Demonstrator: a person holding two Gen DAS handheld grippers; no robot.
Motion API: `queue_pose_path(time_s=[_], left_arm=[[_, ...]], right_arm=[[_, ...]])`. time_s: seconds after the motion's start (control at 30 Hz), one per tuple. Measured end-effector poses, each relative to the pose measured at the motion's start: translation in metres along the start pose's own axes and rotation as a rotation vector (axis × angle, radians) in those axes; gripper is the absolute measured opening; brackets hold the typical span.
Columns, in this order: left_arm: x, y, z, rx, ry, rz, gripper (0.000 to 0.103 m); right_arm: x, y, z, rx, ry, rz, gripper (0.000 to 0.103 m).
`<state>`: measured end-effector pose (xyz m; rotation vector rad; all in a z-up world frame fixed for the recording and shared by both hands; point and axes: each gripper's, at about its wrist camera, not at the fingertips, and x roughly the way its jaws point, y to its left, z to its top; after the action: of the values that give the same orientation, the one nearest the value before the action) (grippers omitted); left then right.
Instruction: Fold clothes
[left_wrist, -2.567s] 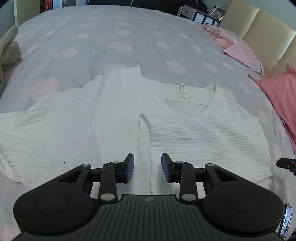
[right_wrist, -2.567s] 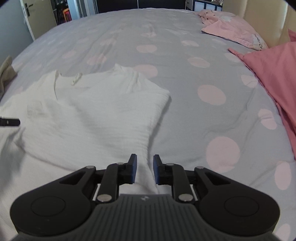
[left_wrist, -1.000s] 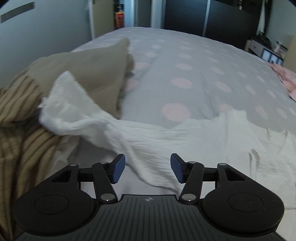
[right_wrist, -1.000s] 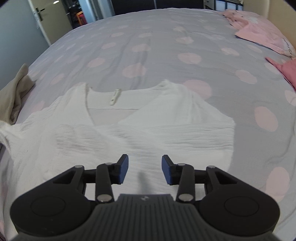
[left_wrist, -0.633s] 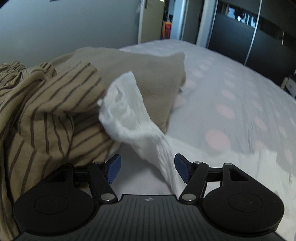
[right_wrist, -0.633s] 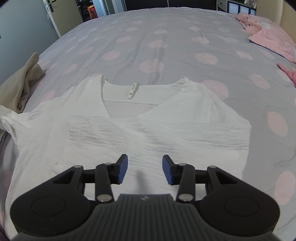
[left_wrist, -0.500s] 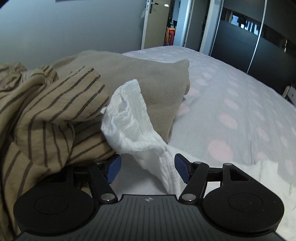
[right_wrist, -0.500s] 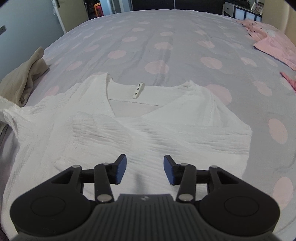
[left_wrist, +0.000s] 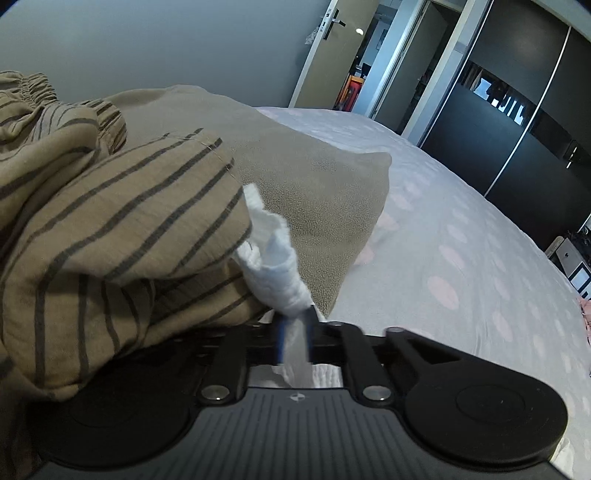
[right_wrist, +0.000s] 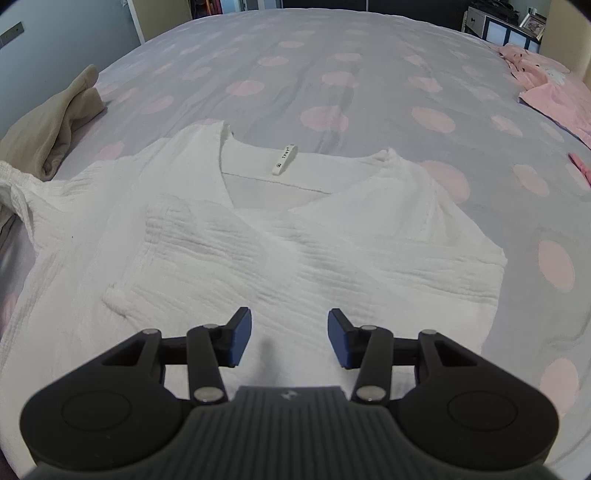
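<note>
The white top (right_wrist: 280, 240) is laid flat on the bed (right_wrist: 369, 66), front side up, with its neckline toward the far side and a small label (right_wrist: 284, 159) visible inside the collar. One side of the top is folded inward across the front. The opposite sleeve (left_wrist: 275, 266) is stretched out sideways from the top toward a heap of clothes at the bed's edge, where it is bunched and pulled into a twisted strip.

The sleeve is clamped by the left gripper (left_wrist: 295, 334); its jaws have just been closing and are now pressed together on the white cloth, which passes between the pads. The right gripper (right_wrist: 290, 338) is held above the lower part of the top, with its jaws at a middling width and nothing between them; the cloth is not touched by them.

Just beside the clamped sleeve, a tan striped garment (left_wrist: 110, 236) and a plain beige garment (left_wrist: 314, 192) are piled together. The bed is covered by a grey sheet with pink dots. Well away from the top, at the far corner of the bed, pink clothes (right_wrist: 546, 88) are seen. Beyond the beige garment, an open door (left_wrist: 328, 48) and dark wardrobe panels (left_wrist: 517, 110) are visible.
</note>
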<state>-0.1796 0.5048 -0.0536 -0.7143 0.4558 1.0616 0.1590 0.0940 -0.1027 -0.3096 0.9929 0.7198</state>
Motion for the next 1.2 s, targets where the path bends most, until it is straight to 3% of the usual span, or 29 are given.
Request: queue_pose_path(time_s=[0.37,0.63,0.87,1.03,1.2], left_arm=[[-0.019,-0.032,-0.011,0.212,-0.023,-0.094,0.001],[-0.05,-0.089,-0.046,0.516,-0.017,-0.289,0.001],[-0.055,-0.132,-0.1,0.753,0.13,-0.462,0.001],[-0.049,-0.148,-0.171,0.966,0.269,-0.473,0.001],[-0.051,-0.153,-0.203,1.106,0.297,-0.436,0.003]], right_arm=[[-0.001,0.01,0.0,-0.037,-0.002,0.005,0.05],[0.0,0.016,0.002,-0.049,0.005,0.015,0.051],[0.004,0.025,0.002,-0.053,0.017,0.039,0.052],[0.009,0.034,-0.003,-0.029,0.046,0.084,0.052],[0.012,0.041,-0.005,0.027,0.061,0.156,0.052]])
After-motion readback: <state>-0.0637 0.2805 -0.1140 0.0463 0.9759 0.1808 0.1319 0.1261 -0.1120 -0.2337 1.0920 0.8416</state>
